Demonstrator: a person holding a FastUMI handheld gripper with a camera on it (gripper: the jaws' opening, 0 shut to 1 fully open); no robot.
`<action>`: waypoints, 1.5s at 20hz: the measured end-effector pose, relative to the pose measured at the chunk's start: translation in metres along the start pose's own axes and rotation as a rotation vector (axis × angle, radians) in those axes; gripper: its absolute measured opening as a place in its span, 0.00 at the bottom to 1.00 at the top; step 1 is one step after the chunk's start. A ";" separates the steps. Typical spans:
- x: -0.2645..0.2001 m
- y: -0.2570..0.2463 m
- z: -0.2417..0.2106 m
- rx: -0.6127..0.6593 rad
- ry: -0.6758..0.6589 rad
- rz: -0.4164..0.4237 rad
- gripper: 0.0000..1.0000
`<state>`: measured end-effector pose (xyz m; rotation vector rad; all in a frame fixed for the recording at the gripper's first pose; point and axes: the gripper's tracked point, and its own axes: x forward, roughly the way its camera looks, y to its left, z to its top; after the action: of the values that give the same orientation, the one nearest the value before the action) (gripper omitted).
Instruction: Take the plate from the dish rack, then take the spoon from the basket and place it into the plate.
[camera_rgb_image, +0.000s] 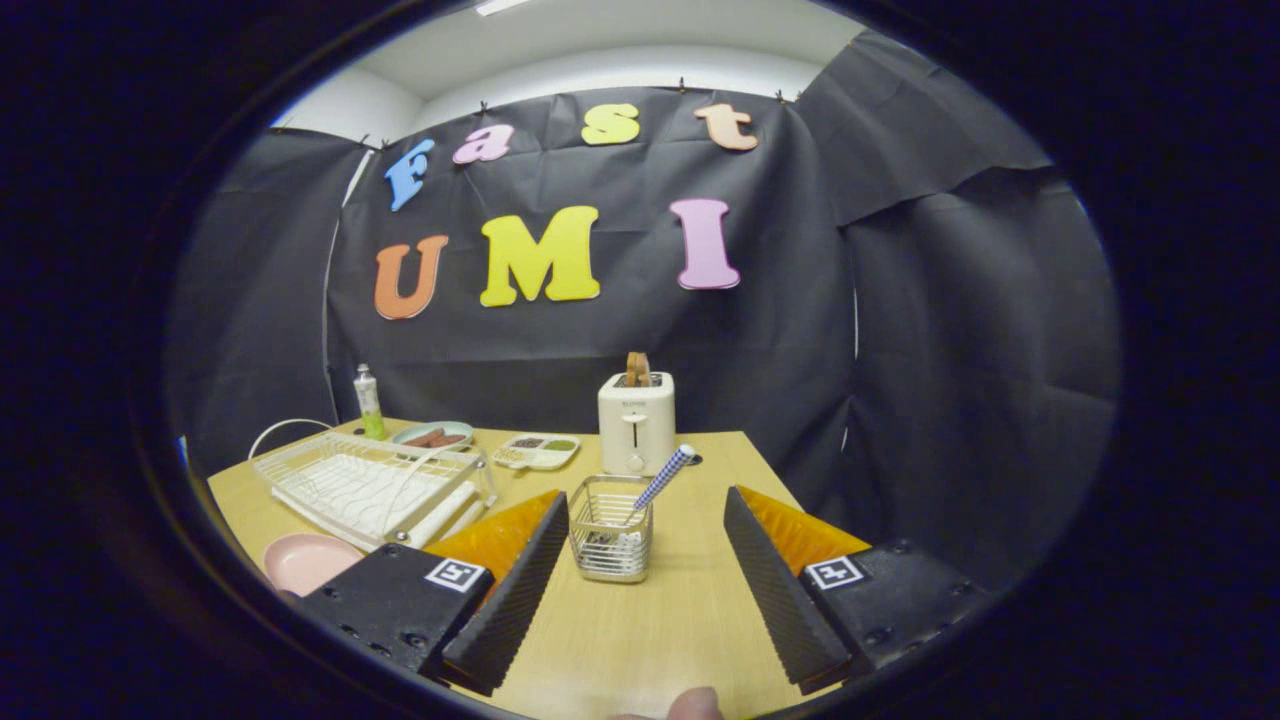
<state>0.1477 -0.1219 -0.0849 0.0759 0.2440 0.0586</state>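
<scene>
A pink plate (305, 562) lies flat on the wooden table (680, 620), just left of my left finger and in front of the white wire dish rack (365, 485). The rack holds no dishes. A small wire basket (611, 527) stands just ahead of my fingers, nearer the left one. A spoon (664, 477) with a blue-and-white checked handle leans out of it toward the right. My gripper (645, 545) is open, its two black ribbed fingers spread wide with nothing between them but bare table.
A white toaster (636, 422) with toast in it stands beyond the basket. A divided snack tray (537, 451), a dish of food (432, 437) and a small bottle (369, 401) sit at the back left. The table's right edge runs close to my right finger.
</scene>
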 end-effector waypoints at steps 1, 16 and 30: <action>0.016 -0.001 0.000 0.005 0.007 0.017 1.00; 0.115 0.002 -0.009 0.150 0.119 0.077 0.40; 0.066 0.018 0.061 0.152 0.049 -0.020 0.08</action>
<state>0.2252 -0.1035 -0.0398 0.2233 0.2981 0.0220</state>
